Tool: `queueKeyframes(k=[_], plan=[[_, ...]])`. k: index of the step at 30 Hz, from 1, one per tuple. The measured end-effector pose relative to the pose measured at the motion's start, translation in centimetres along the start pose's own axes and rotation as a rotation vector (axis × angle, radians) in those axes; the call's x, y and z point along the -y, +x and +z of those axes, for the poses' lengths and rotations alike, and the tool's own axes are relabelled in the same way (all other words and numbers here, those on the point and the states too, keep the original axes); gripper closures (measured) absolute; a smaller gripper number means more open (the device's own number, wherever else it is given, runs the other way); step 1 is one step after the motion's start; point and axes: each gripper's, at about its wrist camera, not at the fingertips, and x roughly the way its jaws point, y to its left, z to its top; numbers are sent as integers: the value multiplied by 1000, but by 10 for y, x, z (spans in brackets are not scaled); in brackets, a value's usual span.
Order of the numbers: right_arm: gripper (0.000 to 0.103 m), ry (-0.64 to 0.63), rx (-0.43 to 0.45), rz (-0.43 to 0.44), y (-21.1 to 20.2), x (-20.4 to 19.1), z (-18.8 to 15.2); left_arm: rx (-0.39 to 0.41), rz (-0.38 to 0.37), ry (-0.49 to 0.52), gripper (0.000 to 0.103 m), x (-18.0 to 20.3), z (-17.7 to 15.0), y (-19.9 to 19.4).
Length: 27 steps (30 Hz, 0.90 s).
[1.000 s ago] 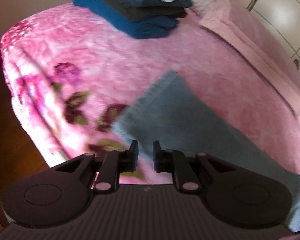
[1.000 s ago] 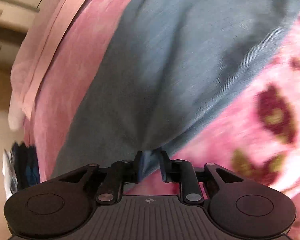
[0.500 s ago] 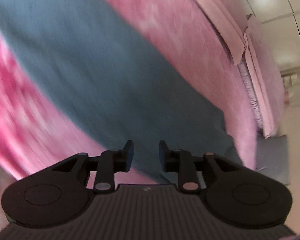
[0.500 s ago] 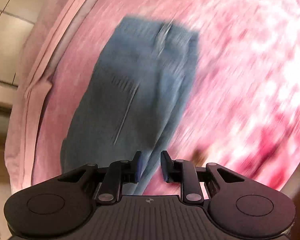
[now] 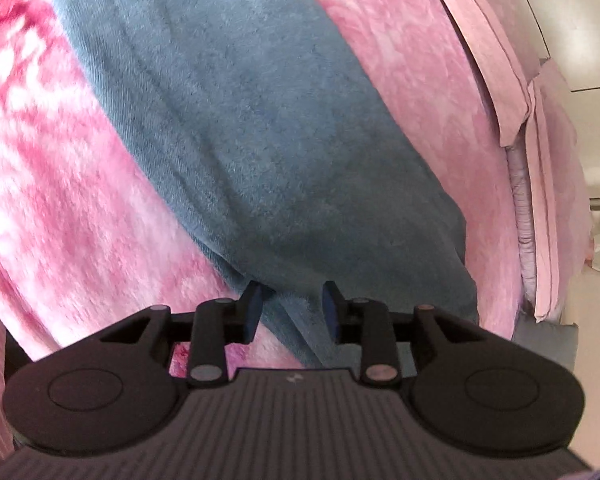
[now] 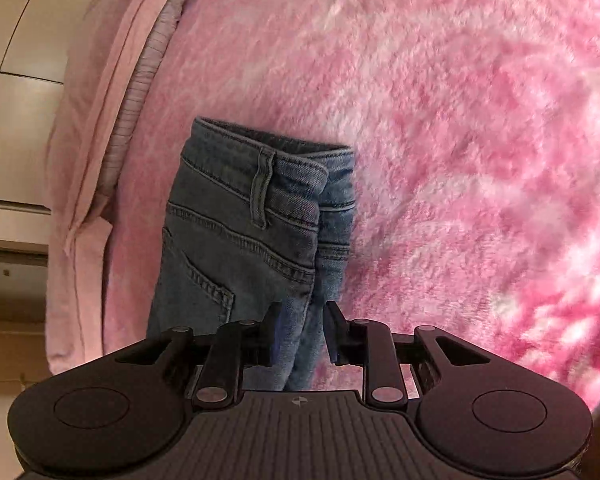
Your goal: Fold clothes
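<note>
- On the bed, from the left wrist view, a pair of blue jeans (image 5: 252, 128) lies stretched across a fluffy pink blanket (image 5: 72, 208), running from the upper left down toward the lower middle of the view.
- Only plain denim shows here, with a seam line along its left edge.
- Just above that fabric sits the left claw (image 5: 291, 306), its 2 blue-padded fingers (image 5: 253, 308) spread with a clear gap, nothing pinched between them; the cloth's lower edge passes through that gap, and I cannot tell whether the pads touch it.
- A paler pink sheet (image 5: 496, 40) is folded along the bed's far right edge, with pale wardrobe doors (image 5: 580, 20) beyond it.
- From the right wrist view, the same jeans (image 6: 240, 240) show their waistband end: a belt loop, stitched seams and the corner of a back pocket, the garment doubled lengthwise with one half lying over the other.
- They rest on the blanket (image 6: 460, 120), left of the middle, near the pale sheet (image 6: 92, 120) at the bed's edge.
- Hanging right over the jeans' near end, the right claw (image 6: 300, 330) is parted too, holding nothing, with the folded edge running between its 2 fingers (image 6: 274, 332).
</note>
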Motion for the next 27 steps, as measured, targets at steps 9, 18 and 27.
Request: queueKeyframes(k=[9, 18, 27], plan=[[78, -36, -8, 84, 12, -3, 9, 49, 24, 53, 78, 4, -3, 0], [103, -351, 102, 29, -16, -39, 0, 54, 68, 332, 95, 17, -14, 2], [85, -282, 33, -79, 9, -22, 4, 35, 165, 579, 91, 37, -25, -4]])
